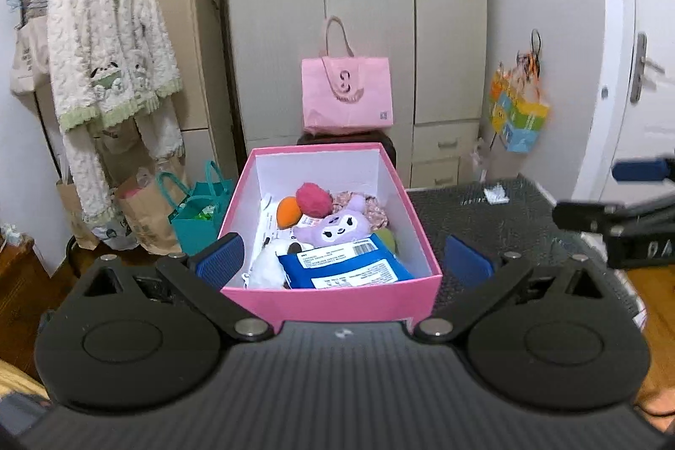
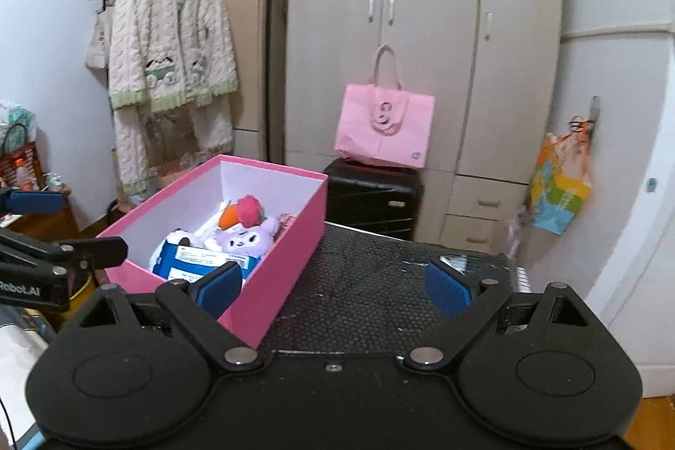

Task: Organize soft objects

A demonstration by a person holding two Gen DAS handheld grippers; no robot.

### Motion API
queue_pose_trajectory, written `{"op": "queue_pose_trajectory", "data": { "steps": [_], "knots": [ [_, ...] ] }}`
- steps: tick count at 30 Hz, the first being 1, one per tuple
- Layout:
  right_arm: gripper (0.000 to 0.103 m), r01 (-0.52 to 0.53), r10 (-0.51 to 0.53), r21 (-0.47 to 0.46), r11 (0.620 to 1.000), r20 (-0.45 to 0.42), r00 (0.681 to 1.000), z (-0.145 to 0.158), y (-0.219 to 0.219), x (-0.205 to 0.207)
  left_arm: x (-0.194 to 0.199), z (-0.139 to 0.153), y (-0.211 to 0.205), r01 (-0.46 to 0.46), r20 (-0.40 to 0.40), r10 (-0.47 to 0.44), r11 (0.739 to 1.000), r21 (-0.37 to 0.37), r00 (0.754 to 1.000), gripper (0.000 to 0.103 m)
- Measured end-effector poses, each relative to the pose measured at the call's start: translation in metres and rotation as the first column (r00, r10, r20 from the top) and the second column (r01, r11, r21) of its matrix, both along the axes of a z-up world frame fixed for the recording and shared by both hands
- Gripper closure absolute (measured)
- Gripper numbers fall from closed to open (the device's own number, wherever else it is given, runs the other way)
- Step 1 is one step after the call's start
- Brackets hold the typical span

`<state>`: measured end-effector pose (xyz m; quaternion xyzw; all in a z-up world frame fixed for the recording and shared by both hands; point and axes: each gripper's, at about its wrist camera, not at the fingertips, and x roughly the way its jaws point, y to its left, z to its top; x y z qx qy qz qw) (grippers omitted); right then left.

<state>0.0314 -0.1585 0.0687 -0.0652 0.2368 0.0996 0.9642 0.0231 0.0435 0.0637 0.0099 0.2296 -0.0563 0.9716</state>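
Box [image 1: 333, 302], pink w/ white inside, sits right ahead of the left gripper [image 1: 344, 260]: its near wall lies between the two blue pads, which are spread wide w/ nothing held. One pad is over the box's near left corner, the other over the black textured mat [image 1: 485, 214] just beside the box's right wall. From the right wrist view the box [image 2: 291, 260] is to the left of the right gripper [image 2: 335, 287]; those jaws are also spread wide and hold nothing, w/ the left pad in front of the box's near corner and the right pad over the mat [image 2: 371, 281].

Inside the box, counted: 1 purple plush [image 1: 341, 226] w/ a face, 1 pink pompom ball [image 1: 314, 198], 1 orange soft piece [image 1: 288, 211], 1 white fluffy item [image 1: 268, 268], 1 blue packet [image 1: 344, 266] w/ white labels and a barcode, some floral fabric [image 1: 371, 209] at the back right, a bit of green by the right wall. The packet lies nearest the left gripper, partly over the plush.

Writing: packet print too small to read. "Robot.AI" shows on the other gripper's body at the left edge of the right wrist view. 1 pink tote bag [image 2: 384, 129] w/ a logo stands on a black suitcase [image 2: 371, 201] behind.
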Motion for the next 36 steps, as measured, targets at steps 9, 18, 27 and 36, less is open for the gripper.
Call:
{"op": "queue_pose_trajectory", "data": {
  "steps": [9,18,27,36],
  "knots": [
    [0.007,0.141,-0.139,-0.018,0.99,0.076,0.987,-0.021,-0.007,-0.045,-0.026,-0.011,-0.013,-0.006,0.042,0.006,1.0,0.006,0.999,0.0],
    [0.007,0.187,-0.19,0.048,0.981,0.058,0.98,-0.026,-0.014,-0.054,-0.025,-0.023,-0.012,-0.106,0.04,0.107,0.994,-0.013,0.994,0.0],
    [0.007,0.228,-0.227,0.005,0.974,0.086,0.97,-0.027,-0.005,-0.071,-0.036,-0.021,-0.013,-0.137,0.085,0.133,0.99,0.044,0.987,0.0],
    [0.007,0.254,-0.253,-0.005,0.967,0.081,0.964,-0.029,-0.005,-0.073,-0.031,-0.031,-0.018,-0.151,0.042,0.149,0.986,0.067,0.988,0.0]
  ]
}}
